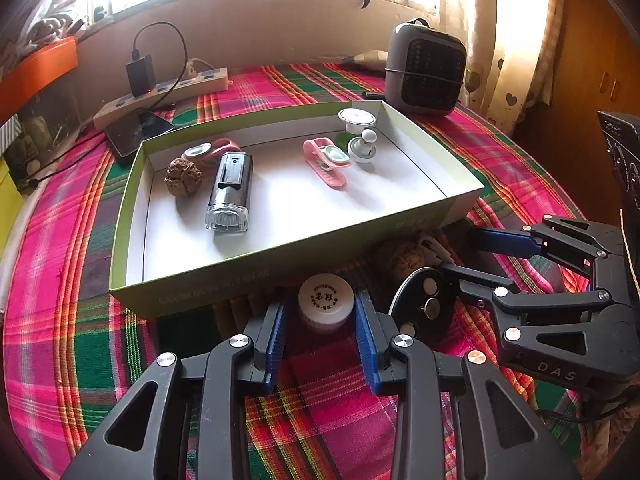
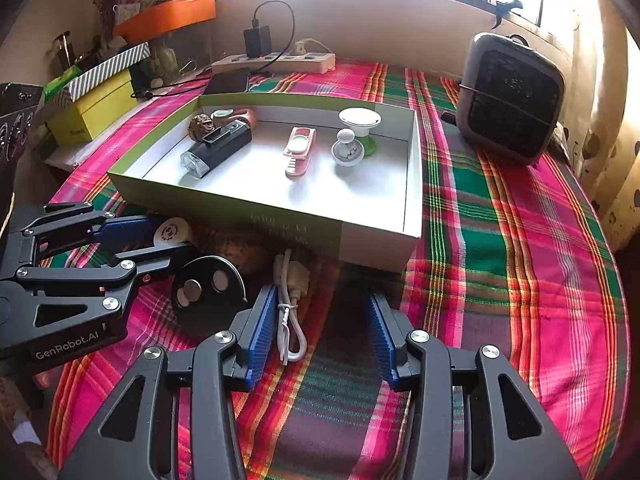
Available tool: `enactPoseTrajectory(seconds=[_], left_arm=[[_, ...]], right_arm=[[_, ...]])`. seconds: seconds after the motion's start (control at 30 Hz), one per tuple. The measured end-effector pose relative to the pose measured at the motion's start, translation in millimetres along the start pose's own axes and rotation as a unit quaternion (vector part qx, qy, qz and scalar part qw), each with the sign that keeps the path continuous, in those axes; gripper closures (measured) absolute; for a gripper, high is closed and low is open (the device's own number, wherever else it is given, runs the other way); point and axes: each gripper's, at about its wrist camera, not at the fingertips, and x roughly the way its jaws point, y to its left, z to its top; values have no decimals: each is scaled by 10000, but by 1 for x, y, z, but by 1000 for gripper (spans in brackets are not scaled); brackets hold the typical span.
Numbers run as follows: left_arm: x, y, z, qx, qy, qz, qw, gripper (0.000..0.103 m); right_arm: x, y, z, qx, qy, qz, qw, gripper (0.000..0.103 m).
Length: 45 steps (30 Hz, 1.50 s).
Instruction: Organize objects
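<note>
Tablecloth (image 1: 60,320): woven plaid cloth, matt | box (image 1: 192,292): smooth card | torch (image 1: 230,190): glossy plastic | jar (image 1: 326,304): smooth white plastic

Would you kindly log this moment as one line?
left tongs: shut on white jar | right tongs: open, beside white cable | box: partly filled

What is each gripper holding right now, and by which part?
The left gripper grips the small white jar by its sides. The right gripper is open, holding nothing; the white cable lies between its fingers.
</note>
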Motion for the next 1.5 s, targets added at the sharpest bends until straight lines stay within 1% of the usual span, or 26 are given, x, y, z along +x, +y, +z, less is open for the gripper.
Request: enactPoseTrajectory(seconds=[0.2,0.3,0.4,0.43,0.5,0.6,0.73,0.83,1.33,1.5], left_arm=[[0,2,0,-84,-30,-79,9999,73],[0,3,0,-81,-37,-37,10000,76],[-1,5,-1,-114,-53,-71,9999,77],[-1,5,0,-119,-56,-73,9999,77],[-1,5,-1,-103,-60,-67,9999,77],[-1,5,-1,-101,-67,-64,9999,77],[-1,4,-1,-100,-74,-64,9999,77],[-1,4,-1,-105,-72,-65,9999,77],[-2,4,0,-178,-105,-85,9997,77],[-7,4,-1,-156,-141,-76,9997,77]], right_arm=[[1,1,0,-43,-26,-5,10000,58],[1,1,-1,-63,-33,7,10000,58],[0,0,-1,-68,-38,40,10000,59],[0,1,-1,-78,-42,58,9999,60],[-1,3,-2,-132,-55,98,9998,68],[-1,6,-2,-195,-62,151,9997,76],[-1,7,-2,-220,-65,213,9995,81],[-1,9,-2,-259,-66,251,9993,88],[-2,9,-3,-238,-80,333,9991,88],[-5,8,-4,-140,-136,387,9991,88]])
